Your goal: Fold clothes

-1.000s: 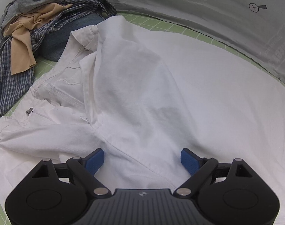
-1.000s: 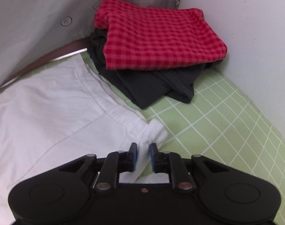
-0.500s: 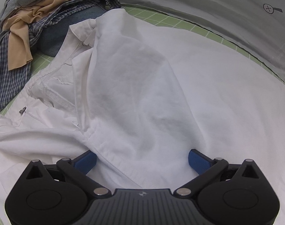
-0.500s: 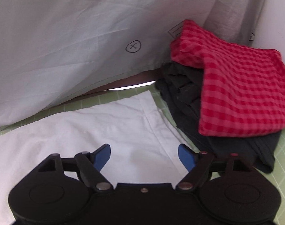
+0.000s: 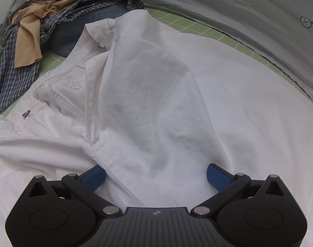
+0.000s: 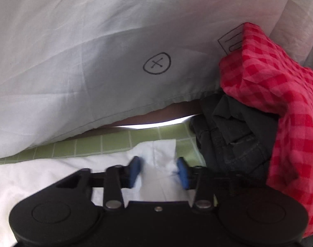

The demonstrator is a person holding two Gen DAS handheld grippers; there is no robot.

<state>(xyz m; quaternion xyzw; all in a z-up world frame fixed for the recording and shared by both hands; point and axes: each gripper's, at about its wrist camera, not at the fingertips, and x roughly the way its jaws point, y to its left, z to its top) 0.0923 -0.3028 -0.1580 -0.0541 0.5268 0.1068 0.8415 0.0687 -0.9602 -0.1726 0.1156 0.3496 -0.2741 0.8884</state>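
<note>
A white garment (image 5: 156, 103) lies spread on the green grid mat (image 5: 177, 23), with a hemmed flap folded over its middle. My left gripper (image 5: 155, 175) is open low over that flap, its blue pads on either side of the hem. In the right wrist view the same white garment (image 6: 33, 181) ends in a corner (image 6: 162, 148) at the far edge of the green mat (image 6: 115, 144). My right gripper (image 6: 158, 170) is open but half narrowed, blurred, with that corner between its pads.
A heap of unfolded clothes (image 5: 33, 20), checked, tan and denim, sits at the far left. A folded red checked cloth (image 6: 280, 103) rests on a dark garment (image 6: 234, 135) close to the right gripper. A grey sheet (image 6: 74, 61) hangs behind the mat.
My right gripper let go of the garment's edge, opened wide, swung to the far corner and is now narrowing around it. My left gripper slid forward over the flap, still open.
</note>
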